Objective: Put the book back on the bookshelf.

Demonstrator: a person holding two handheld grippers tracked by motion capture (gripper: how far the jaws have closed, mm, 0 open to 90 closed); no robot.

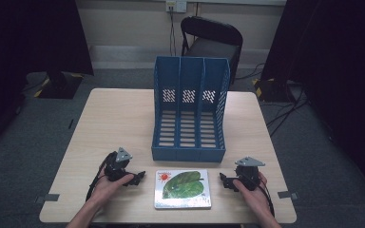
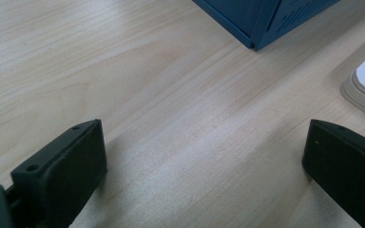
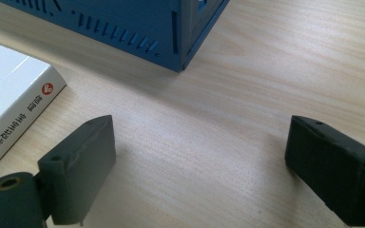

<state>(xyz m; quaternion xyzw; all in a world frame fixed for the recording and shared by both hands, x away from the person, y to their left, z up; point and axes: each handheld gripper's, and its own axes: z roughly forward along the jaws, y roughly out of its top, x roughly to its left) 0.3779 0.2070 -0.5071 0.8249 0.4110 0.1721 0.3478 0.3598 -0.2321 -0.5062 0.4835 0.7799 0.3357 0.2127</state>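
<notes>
Book lies flat, spine toward right tongs, jaws apart.

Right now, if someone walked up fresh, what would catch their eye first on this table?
Probably the blue file rack with three slots, upright at the middle of the table. Next, the picture book with a green leaf cover, flat just in front of it, between the open left gripper and right gripper.
</notes>
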